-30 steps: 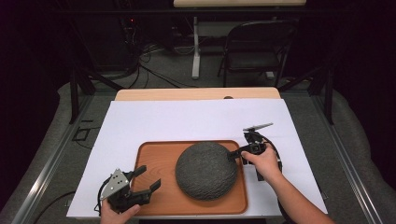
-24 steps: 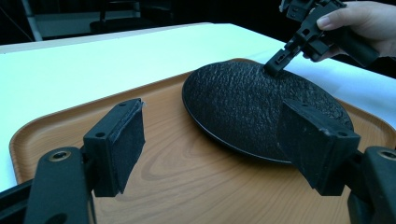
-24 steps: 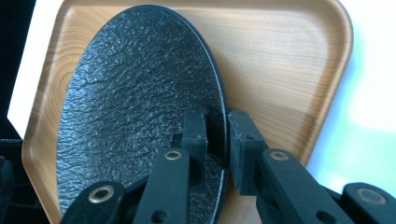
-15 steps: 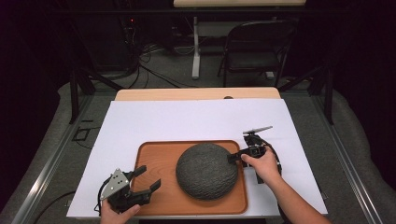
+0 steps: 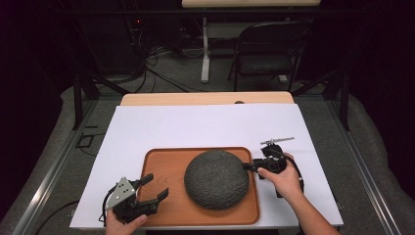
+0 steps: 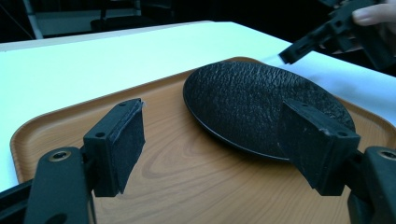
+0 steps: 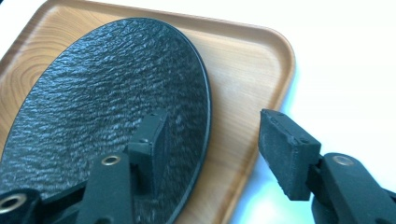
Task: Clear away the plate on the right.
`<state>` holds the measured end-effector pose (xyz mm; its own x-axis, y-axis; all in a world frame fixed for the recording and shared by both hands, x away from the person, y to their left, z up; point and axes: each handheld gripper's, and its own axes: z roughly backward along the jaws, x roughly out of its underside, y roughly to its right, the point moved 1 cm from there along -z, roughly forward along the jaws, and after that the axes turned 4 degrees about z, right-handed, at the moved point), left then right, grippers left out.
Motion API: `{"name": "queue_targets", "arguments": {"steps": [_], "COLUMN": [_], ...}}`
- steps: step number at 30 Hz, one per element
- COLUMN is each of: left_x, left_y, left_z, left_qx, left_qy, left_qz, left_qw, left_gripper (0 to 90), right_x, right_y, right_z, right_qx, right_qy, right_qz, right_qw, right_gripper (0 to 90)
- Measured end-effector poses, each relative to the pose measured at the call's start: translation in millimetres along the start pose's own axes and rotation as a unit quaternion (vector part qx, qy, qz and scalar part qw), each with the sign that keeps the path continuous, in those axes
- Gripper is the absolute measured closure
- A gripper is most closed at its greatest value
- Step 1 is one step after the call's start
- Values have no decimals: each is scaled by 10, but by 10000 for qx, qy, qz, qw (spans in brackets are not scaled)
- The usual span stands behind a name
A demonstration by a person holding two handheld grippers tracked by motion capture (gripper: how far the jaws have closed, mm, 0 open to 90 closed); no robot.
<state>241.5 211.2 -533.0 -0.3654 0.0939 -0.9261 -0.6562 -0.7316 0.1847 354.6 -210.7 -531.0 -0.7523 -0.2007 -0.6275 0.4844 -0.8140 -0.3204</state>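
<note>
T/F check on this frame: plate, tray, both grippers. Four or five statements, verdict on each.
1. The dark textured plate lies on the wooden tray. True.
2. The right gripper is shut on the plate. False: its jaws stand open, one over the plate, one beyond the rim.
3. The left gripper is open. True.
4. The tray sits on bare wood. False: it rests on a white sheet.
5. The left gripper touches the plate. False: it is apart from it, over the tray's left part.

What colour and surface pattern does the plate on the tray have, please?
The plate is black with a rippled, bark-like texture, clearest in the right gripper view.
</note>
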Motion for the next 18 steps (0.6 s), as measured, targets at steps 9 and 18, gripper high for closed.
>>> {"name": "queue_targets", "arguments": {"steps": [9,18], "left_x": [8,22], "left_y": [-12,-19], "left_z": [-16,-50], "left_qx": [-55,-80], "left_qy": [-84,-238], "left_qz": [54,90], "left_qw": [9999,9996], "left_gripper": [235,234], "right_x": [357,582], "right_y": [47,43], "right_z": [254,390], "right_qx": [152,229], "right_qy": [557,807], "right_qz": [-7,-3], "right_qw": [9983,9965], "right_gripper": [370,379]}}
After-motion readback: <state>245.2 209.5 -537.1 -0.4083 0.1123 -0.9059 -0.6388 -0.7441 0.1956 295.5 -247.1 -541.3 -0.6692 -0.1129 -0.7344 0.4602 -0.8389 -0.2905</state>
